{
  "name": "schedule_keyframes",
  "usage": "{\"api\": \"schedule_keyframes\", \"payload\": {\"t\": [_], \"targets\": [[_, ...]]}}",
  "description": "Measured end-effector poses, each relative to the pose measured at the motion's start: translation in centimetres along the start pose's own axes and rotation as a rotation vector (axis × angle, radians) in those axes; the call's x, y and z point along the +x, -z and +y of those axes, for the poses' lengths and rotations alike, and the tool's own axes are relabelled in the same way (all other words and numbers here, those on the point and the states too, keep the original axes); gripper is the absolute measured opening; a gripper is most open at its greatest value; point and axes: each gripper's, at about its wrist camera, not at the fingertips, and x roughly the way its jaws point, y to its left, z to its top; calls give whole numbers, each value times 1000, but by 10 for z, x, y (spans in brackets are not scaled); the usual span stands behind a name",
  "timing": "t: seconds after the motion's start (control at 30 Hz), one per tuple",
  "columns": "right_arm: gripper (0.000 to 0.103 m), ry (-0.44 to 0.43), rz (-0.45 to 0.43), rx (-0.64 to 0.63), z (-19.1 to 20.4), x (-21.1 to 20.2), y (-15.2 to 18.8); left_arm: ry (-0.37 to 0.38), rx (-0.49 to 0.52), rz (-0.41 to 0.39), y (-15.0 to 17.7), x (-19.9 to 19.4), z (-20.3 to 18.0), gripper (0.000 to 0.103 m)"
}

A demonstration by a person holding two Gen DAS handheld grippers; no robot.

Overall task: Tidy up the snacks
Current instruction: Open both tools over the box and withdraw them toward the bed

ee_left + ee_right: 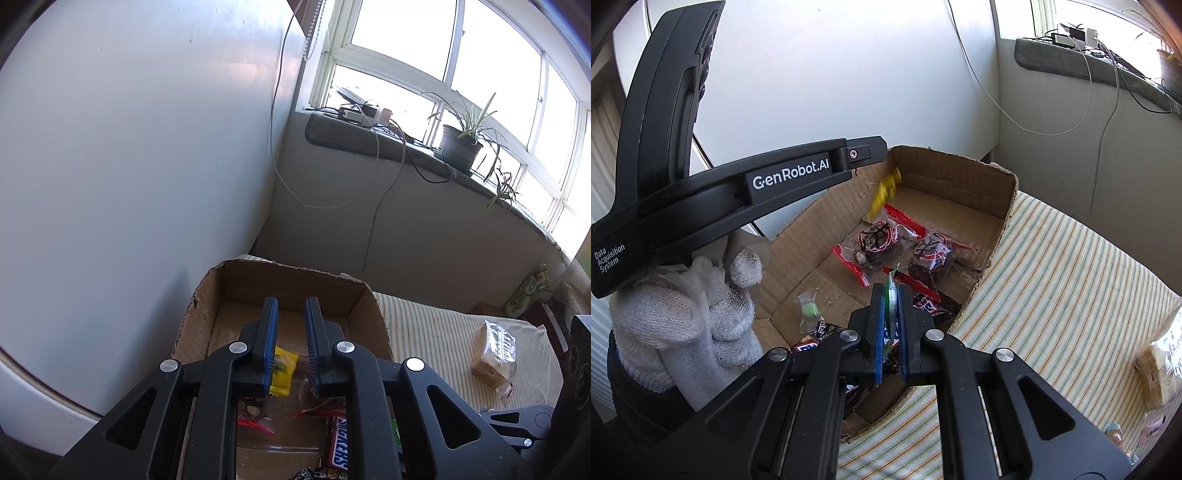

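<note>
An open cardboard box (295, 280) (1008, 206) stands on the striped cloth. In it lie dark snacks in clear red-edged packets (875, 240), a Snickers bar (340, 446) and a small green candy (809, 310). My left gripper (291, 304) (875, 153) hangs over the box with a gap between its blue pads. A yellow packet (284, 367) (886, 188) shows blurred just below its tip, loose in the air above the box floor. My right gripper (891, 291) is shut on a thin green clear-wrapped candy (892, 295) over the box's near corner.
A white-gloved hand (701, 306) holds the left gripper. The striped cloth (1052, 277) runs right of the box, with a wrapped cracker pack (495, 350) (1156, 369) on it. A white wall stands behind the box. Cables and a potted plant (461, 144) sit on the window sill.
</note>
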Motion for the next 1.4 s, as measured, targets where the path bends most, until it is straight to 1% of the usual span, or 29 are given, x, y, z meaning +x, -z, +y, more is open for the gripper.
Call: {"api": "schedule_keyframes", "payload": {"t": [0.13, 0.17, 0.2, 0.23, 0.27, 0.3, 0.33, 0.37, 0.43, 0.47, 0.53, 0.57, 0.6, 0.63, 0.77, 0.8, 0.83, 0.97, 1.17, 1.3, 1.4], "targets": [[6, -4, 4, -9, 4, 0, 1, -21, 12, -8, 0, -2, -2, 23], [9, -2, 5, -14, 5, 0, 2, -22, 16, -9, 0, -2, -2, 25], [12, 0, 5, -19, 6, 0, 3, -24, 18, -10, 0, -2, -2, 32], [23, 3, 2, -25, 7, -1, 4, -27, 18, -13, 0, -3, -2, 39], [39, 7, -4, -30, 8, -3, 5, -28, 19, -16, 0, -3, -2, 40], [48, 11, -15, -37, 10, -5, 6, -30, 20, -18, -1, -4, -2, 40], [60, 14, -25, -43, 11, -8, 7, -32, 21, -21, -1, -4, -2, 40], [65, 16, -33, -48, 11, -10, 8, -34, 20, -23, -1, -5, -2, 41], [69, 20, -41, -59, 12, -14, 8, -38, 20, -32, -2, -7, -1, 52], [73, 24, -44, -65, 13, -16, 9, -40, 18, -37, -2, -8, -2, 54], [77, 32, -53, -69, 13, -20, 7, -40, 20, -42, -2, -9, -3, 54], [78, 34, -57, -69, 12, -23, 8, -41, 22, -45, -2, -10, -4, 56], [78, 38, -60, -68, 12, -25, 7, -43, 25, -48, -2, -11, -5, 62], [79, 42, -62, -65, 11, -27, 8, -44, 26, -52, -3, -12, -6, 65], [86, 61, -74, -60, 5, -38, 12, -46, 35, -60, -3, -15, -11, 69], [86, 67, -76, -59, 3, -41, 13, -45, 38, -62, -2, -17, -13, 72], [86, 74, -78, -57, 1, -43, 15, -44, 42, -66, -2, -18, -15, 73], [86, 96, -91, -42, -11, -59, 22, -34, 78, -79, 0, -25, -30, 73], [86, 149, -109, -33, -28, -87, 36, 22, 128, -94, 4, -35, -53, 73], [86, 200, -118, -12, -44, -105, 46, 65, 145, -92, 9, -39, -69, 73], [86, 245, -131, -1, -58, -120, 58, 112, 166, -83, 17, -41, -82, 73]]}}
